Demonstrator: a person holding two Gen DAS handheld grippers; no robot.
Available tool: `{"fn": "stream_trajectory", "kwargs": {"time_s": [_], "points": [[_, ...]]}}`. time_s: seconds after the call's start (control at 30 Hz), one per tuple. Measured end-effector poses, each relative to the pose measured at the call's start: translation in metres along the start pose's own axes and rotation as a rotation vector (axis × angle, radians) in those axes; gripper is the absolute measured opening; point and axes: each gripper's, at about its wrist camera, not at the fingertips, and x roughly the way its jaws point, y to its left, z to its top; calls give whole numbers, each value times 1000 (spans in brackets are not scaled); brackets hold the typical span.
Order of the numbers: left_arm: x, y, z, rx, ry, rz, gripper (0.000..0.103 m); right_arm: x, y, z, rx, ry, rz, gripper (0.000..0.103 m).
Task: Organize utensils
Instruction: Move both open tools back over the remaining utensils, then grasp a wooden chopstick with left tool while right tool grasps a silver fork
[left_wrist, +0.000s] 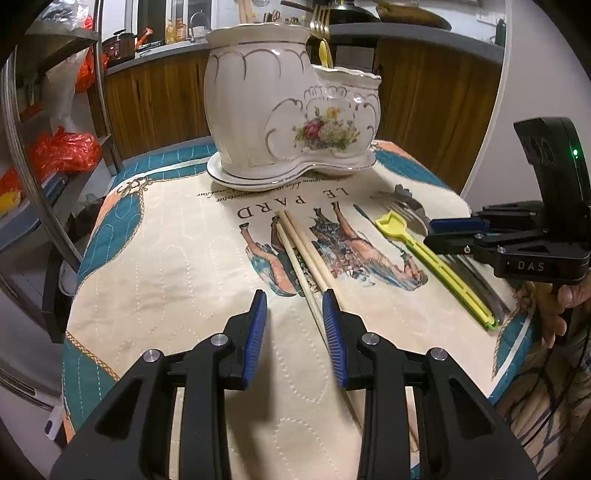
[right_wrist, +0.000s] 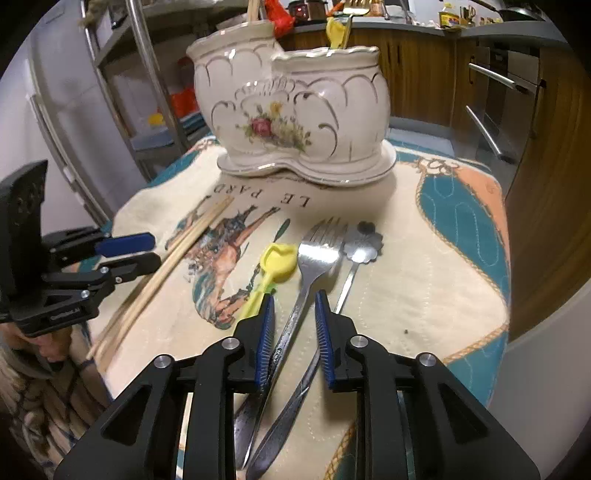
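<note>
A white floral ceramic utensil holder (left_wrist: 288, 107) with two compartments stands at the far side of the table; it shows in the right wrist view too (right_wrist: 295, 110). A gold fork (left_wrist: 320, 22) and a yellow utensil stand in it. Wooden chopsticks (left_wrist: 303, 251) lie just ahead of my open, empty left gripper (left_wrist: 294, 306). My right gripper (right_wrist: 294, 306) is open, its jaws either side of a steel fork (right_wrist: 314, 258). A yellow plastic spoon (right_wrist: 275, 262) and a flower-shaped steel spoon (right_wrist: 364, 242) lie beside it. Chopsticks (right_wrist: 173, 258) lie at left.
The table carries a quilted cloth (left_wrist: 177, 251) with a horse print and teal border. A metal shelf with red bags (left_wrist: 66, 151) stands at left. Wooden kitchen cabinets (right_wrist: 424, 74) and an oven (right_wrist: 498, 110) stand behind. The right gripper's body (left_wrist: 524, 236) is at the right in the left wrist view.
</note>
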Motion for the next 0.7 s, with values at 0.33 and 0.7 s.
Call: {"fn": "stream_trajectory", "kwargs": {"time_s": [0.33,0.7], "points": [[5,0,5,48,40,54,22,6,2,9,10,18,-9,12],[7,17,13,90,110,62,4,5,8,21,14,38,-11,4]]}}
